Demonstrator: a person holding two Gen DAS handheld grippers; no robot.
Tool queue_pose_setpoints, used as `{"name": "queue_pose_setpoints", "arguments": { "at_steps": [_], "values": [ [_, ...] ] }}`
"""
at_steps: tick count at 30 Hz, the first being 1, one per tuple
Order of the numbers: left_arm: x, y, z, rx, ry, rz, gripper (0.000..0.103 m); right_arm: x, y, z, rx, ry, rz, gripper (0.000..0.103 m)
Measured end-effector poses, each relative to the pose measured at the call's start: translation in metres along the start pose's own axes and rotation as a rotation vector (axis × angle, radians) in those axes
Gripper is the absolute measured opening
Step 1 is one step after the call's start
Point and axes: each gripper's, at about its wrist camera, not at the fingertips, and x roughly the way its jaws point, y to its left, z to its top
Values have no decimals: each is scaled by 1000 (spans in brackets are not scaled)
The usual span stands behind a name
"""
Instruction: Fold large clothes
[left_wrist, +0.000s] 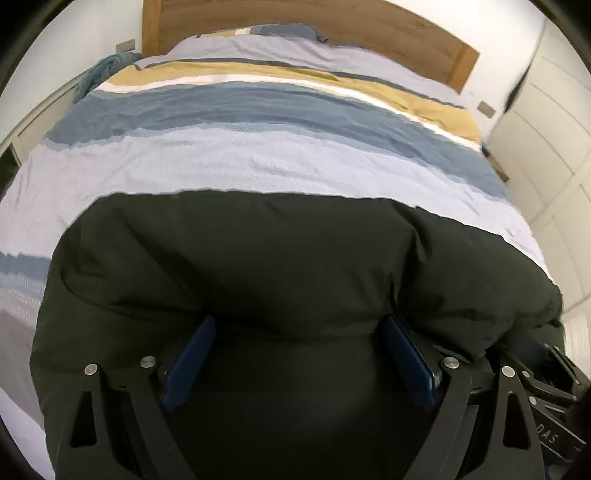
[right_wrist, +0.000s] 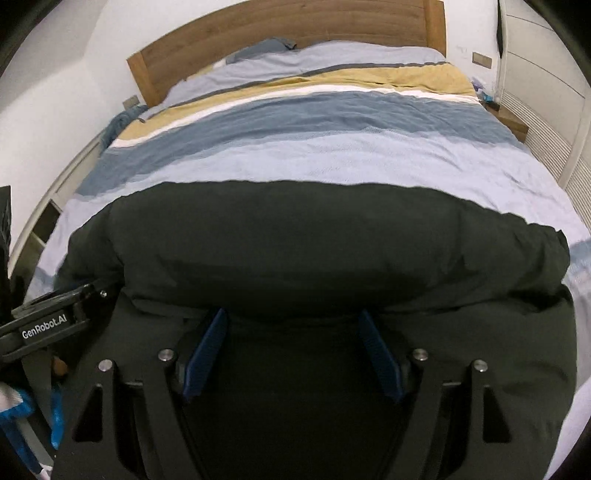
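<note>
A large black padded jacket (left_wrist: 277, 258) lies across the near part of the bed, and the right wrist view shows the same jacket (right_wrist: 314, 251). One puffy layer lies folded over another, and its far edge runs straight across the duvet. My left gripper (left_wrist: 298, 319) hovers over the jacket's near half, blue pads (left_wrist: 194, 354) wide apart and not pressing the cloth. My right gripper (right_wrist: 292, 313) stands the same way, open over the jacket beside the left one. The left gripper's black housing (right_wrist: 48, 325) shows at the right view's left edge.
The bed has a striped duvet (left_wrist: 258, 166) in pale blue, grey-blue, white and mustard, and a wooden headboard (left_wrist: 295, 22). A blue cloth (left_wrist: 107, 66) lies at the far left of the bed. White wardrobe doors (left_wrist: 535, 147) and a nightstand (right_wrist: 513, 125) stand to the right.
</note>
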Motion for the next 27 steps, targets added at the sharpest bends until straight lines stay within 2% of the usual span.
{"name": "queue_pose_setpoints", "arguments": {
  "at_steps": [7, 13, 15, 17, 21, 24, 25, 27],
  "values": [
    [48, -8, 38, 28, 64, 72, 99, 43, -18, 35, 5, 37, -20, 74],
    [69, 15, 47, -32, 91, 35, 103, 60, -51, 44, 8, 50, 21, 72],
    [68, 32, 48, -52, 89, 37, 103, 59, -74, 42, 11, 53, -15, 72],
    [66, 55, 47, -80, 89, 70, 103, 57, -101, 39, 57, 64, -28, 72],
    [56, 103, 40, -150, 124, 188, 103, 48, -143, 34, 98, 106, -107, 72],
    [37, 119, 35, -159, 116, 233, 102, 30, -152, 36, 58, 116, -230, 72],
    [27, 121, 32, -156, 100, 239, 100, 19, -151, 36, 48, 92, -241, 72],
    [4, 120, 25, -152, 55, 213, 99, -5, -143, 36, 36, 35, -205, 72]
  ]
}}
